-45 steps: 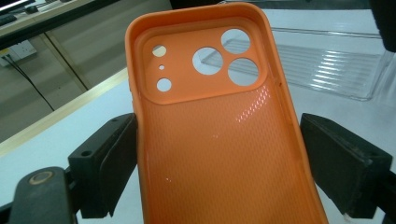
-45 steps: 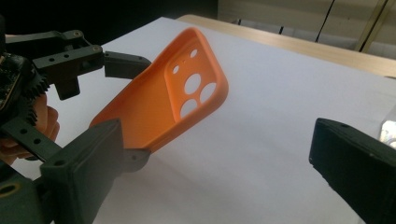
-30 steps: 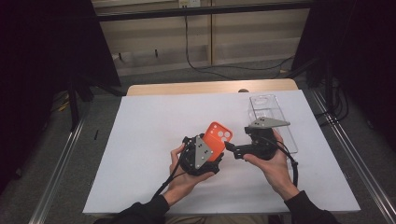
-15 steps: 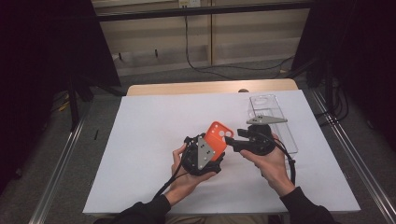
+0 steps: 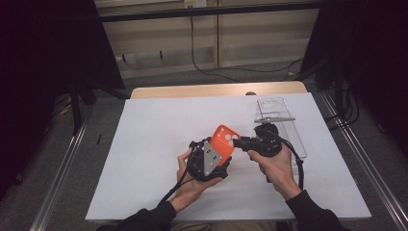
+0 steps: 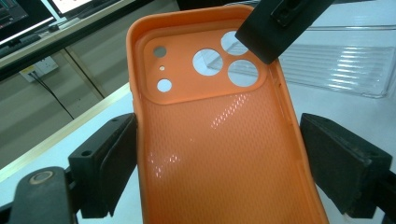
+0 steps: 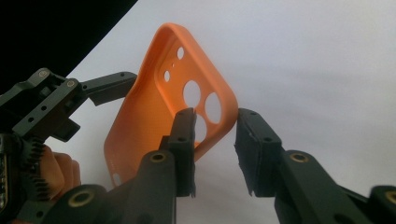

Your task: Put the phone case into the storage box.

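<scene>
An orange phone case [image 5: 222,137] is held up over the white table [image 5: 144,159], inner side toward my left gripper's camera. My left gripper [image 5: 217,153] is shut on the case's long edges [image 6: 219,140], one pad on each side. My right gripper [image 5: 237,141] comes in from the right at the camera-hole corner. In the right gripper view its jaws [image 7: 215,140] stand apart astride the case's rim [image 7: 154,102], one inside the shell and one outside. One of its fingers [image 6: 275,28] crosses the case's top corner in the left gripper view.
A clear plastic tray [image 5: 284,120] lies on the table at the back right, just behind my right hand. The table's wooden far edge [image 5: 216,90] lies beyond the white sheet. Metal rails run along both sides of the table.
My right gripper has moved left and come up to the case's upper corner, its jaws now around the rim. The left gripper keeps the case held nearly still.
</scene>
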Available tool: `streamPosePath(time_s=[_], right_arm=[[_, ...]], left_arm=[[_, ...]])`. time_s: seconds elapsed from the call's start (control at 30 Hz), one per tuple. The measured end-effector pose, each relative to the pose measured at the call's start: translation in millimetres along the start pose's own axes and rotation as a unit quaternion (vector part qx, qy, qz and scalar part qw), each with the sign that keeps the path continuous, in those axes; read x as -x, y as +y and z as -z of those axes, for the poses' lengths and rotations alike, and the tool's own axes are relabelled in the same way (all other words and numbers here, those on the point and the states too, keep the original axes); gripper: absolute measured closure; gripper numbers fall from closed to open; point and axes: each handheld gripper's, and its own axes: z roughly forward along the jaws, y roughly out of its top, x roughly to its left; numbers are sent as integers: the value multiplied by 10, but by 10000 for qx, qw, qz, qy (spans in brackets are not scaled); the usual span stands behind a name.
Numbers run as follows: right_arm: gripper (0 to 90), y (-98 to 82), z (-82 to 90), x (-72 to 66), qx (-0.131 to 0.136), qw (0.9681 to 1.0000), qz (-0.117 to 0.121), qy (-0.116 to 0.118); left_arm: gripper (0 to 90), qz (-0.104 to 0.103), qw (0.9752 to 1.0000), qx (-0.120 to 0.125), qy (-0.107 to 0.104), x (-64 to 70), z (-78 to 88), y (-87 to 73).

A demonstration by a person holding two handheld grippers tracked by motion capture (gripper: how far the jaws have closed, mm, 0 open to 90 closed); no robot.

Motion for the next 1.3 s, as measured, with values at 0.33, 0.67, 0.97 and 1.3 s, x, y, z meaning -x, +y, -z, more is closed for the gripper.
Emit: streamPosePath(time_s=[0.33, 0.67, 0.97, 1.3], right_arm=[[710, 6, -28, 26, -113, 9996, -268, -15], [727, 1, -68, 59, -170, 9986, -497, 38], [793, -38, -69, 91, -115, 9962, -843, 192], [817, -49, -17, 48, 134, 9951, -936, 285]], left_arm=[[140, -42, 10000, 12, 28, 34, -3, -2], [140, -68, 10000, 8, 41, 48, -3, -13], [138, -176, 9997, -74, 130, 80, -24, -41], [123, -126, 9998, -10, 170, 45, -50, -48]])
